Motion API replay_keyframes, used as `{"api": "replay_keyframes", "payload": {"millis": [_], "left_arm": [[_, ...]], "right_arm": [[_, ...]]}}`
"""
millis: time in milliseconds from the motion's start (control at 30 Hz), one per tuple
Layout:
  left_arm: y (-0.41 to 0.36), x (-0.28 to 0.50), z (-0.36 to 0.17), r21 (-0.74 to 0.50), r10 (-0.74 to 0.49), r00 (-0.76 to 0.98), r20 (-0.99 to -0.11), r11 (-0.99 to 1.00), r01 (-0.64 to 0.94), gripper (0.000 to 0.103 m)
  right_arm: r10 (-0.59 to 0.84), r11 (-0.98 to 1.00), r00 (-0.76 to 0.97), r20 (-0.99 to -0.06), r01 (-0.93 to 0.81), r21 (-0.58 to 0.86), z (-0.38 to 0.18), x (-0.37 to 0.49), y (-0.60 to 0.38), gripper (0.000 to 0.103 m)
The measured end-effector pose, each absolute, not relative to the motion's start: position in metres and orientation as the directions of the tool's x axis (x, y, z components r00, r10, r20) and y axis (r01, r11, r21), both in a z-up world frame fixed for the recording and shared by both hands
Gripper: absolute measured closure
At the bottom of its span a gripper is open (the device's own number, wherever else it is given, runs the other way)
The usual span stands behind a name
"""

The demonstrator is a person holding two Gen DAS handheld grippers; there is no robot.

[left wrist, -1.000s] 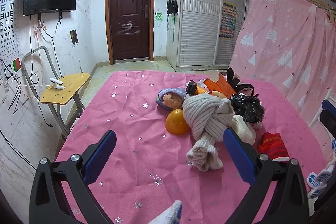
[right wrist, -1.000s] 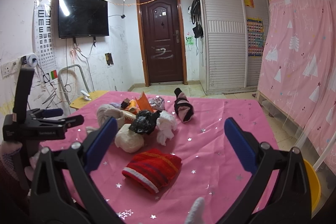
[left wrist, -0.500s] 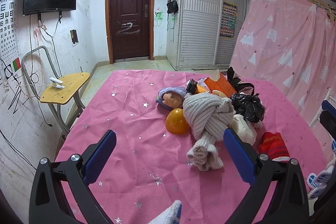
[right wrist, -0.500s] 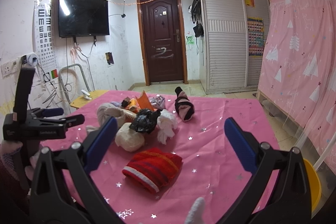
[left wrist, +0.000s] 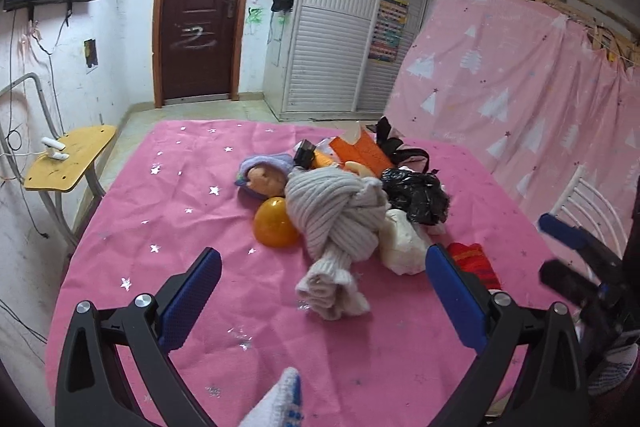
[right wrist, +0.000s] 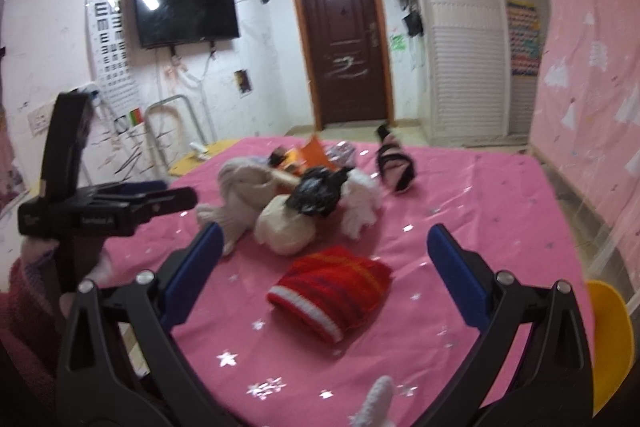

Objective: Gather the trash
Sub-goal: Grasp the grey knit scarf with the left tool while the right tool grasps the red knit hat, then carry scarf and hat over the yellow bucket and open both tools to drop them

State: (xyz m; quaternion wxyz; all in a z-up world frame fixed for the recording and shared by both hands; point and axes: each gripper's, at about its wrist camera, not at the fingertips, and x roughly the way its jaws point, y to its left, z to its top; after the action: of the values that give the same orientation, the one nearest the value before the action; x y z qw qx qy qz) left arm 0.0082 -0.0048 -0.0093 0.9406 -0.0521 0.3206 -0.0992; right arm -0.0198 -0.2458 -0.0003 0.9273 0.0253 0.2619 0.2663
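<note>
Left gripper (left wrist: 322, 289) gapes wide, empty, just short of the grey knitted bundle (left wrist: 334, 223); right gripper (right wrist: 324, 259) equally wide, empty, over the red hat (right wrist: 332, 287) beside that bundle.

The grey knitted scarf (left wrist: 336, 223) is hiding part of the white bundle (left wrist: 402, 243); the right view is blurring, and its edge is cutting the yellow bin (right wrist: 610, 339).

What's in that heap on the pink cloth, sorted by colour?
Counting only what shows clearly; some pieces are hidden.
Grey knit: 1
Orange (ball, carton): 2
Black bag: 1
Red knit: 1
Cream bundle: 1
Purple-capped doll head: 1
Pink-black sock: 1
Total: 8
</note>
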Motion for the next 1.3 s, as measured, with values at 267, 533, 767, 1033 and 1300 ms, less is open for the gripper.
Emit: {"api": "replay_keyframes", "payload": {"millis": [267,533,767,1033,1300], "left_arm": [[-0.025,0.030,-0.022,-0.117,-0.208,0.721,-0.661,0.978,0.175,0.011],[-0.042,0.063,-0.038,-0.110,-0.221,0.637,-0.739,0.972,0.209,0.054],[-0.036,0.065,-0.054,-0.178,-0.256,0.627,-0.735,0.966,0.186,0.082],[-0.042,0.044,-0.037,-0.095,-0.196,0.730,-0.655,0.979,0.178,0.086],[-0.045,0.015,0.006,-0.021,-0.150,0.832,-0.534,0.986,0.165,0.086]], "right_arm": [[0.504,0.849,0.641,-0.579,-0.492,0.193,-0.022,-0.006,-0.223,0.017],[0.442,0.882,0.613,-0.655,-0.430,0.193,-0.039,0.009,-0.228,0.021],[0.444,0.883,0.593,-0.672,-0.417,0.214,-0.047,0.017,-0.234,0.043],[0.474,0.873,0.632,-0.613,-0.426,0.236,-0.042,0.014,-0.248,0.082],[0.500,0.866,0.699,-0.511,-0.418,0.276,-0.017,0.008,-0.274,0.082]]}}
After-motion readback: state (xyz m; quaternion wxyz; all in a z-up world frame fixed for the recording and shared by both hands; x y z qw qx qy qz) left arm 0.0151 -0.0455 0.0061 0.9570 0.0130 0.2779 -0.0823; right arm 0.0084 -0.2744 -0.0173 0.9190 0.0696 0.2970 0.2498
